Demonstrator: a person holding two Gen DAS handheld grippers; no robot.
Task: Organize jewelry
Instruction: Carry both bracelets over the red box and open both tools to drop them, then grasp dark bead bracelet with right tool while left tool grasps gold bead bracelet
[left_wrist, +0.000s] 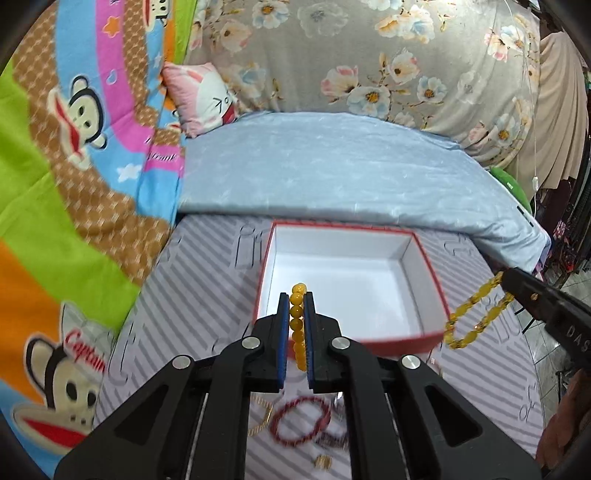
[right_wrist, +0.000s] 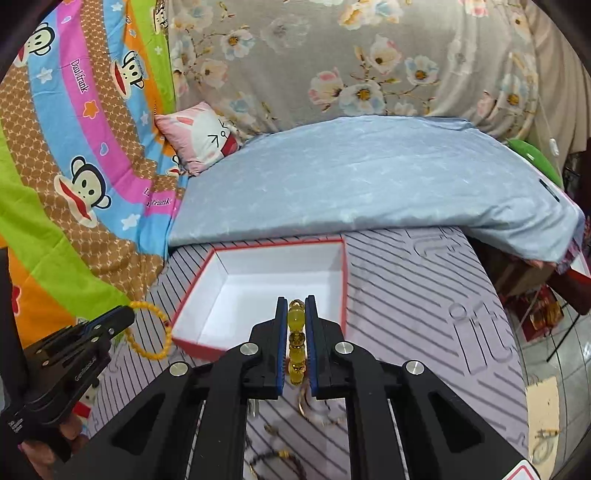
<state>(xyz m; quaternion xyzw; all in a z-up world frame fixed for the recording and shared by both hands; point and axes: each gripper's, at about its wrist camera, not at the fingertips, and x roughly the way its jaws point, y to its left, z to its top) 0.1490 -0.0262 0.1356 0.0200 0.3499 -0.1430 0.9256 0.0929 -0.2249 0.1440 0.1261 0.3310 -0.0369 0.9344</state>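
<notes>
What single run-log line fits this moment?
left gripper: shut on orange bead bracelet | right gripper: shut on yellow bead bracelet | red box: empty

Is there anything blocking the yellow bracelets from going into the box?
Nothing visible. The box is open and empty. The left gripper and right gripper each hold a bracelet near its front edge.

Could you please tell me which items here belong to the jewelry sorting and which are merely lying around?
Job: left gripper with orange bead bracelet; right gripper with yellow bead bracelet; red box; red bracelet.
Lying about: cartoon blanket; pink pillow; blue sheet.
</notes>
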